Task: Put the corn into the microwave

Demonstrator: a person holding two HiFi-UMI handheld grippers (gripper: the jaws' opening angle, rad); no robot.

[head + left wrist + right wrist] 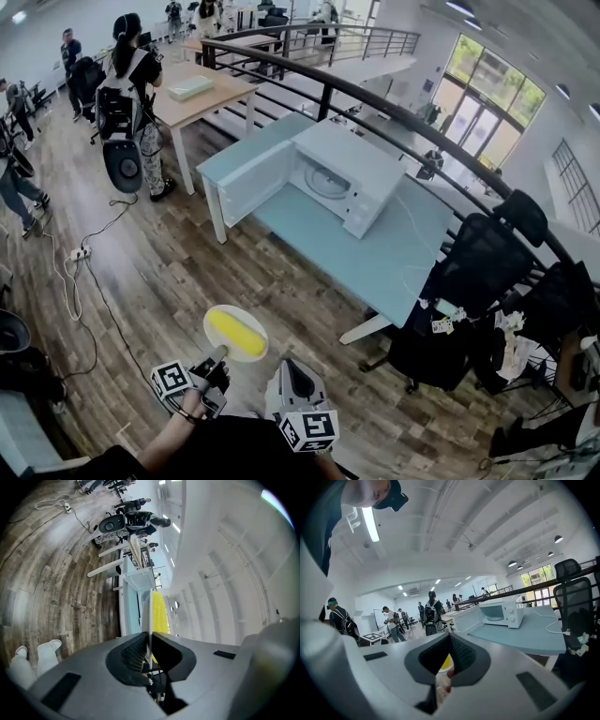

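The left claw (218, 357) is clamped narrow on the rim of a round plate (225, 319). The plate is held out level over the wooden floor (141, 281). A yellow corn cob (236, 334) is laid on the plate, roughly in its middle. In the left gripper view the plate (149, 616) is seen edge-on, pinched between the two jaws of the left claw (150, 637), with the corn cob (159, 613) against its right face.

The right claw (294, 367) is held just beside the left one, near the plate but apart from it. In the right gripper view the right claw (450, 637) is seen with its jaws brought together at the tips and nothing gripped between them.

The white microwave (342, 178) is set on a pale blue counter (394, 262), well apart from the plate and ahead of both claws. Its door (258, 183) is swung wide open to the left and a glass turntable (326, 181) is visible inside. The microwave (504, 612) and counter (525, 634) are also seen in the right gripper view, door open. A white cable (417, 234) is draped on the counter beside the microwave.

Black office chairs (483, 258) are parked at the counter's right end. A black railing (375, 103) is run behind the counter. Several people (127, 94) are seen standing farther back.
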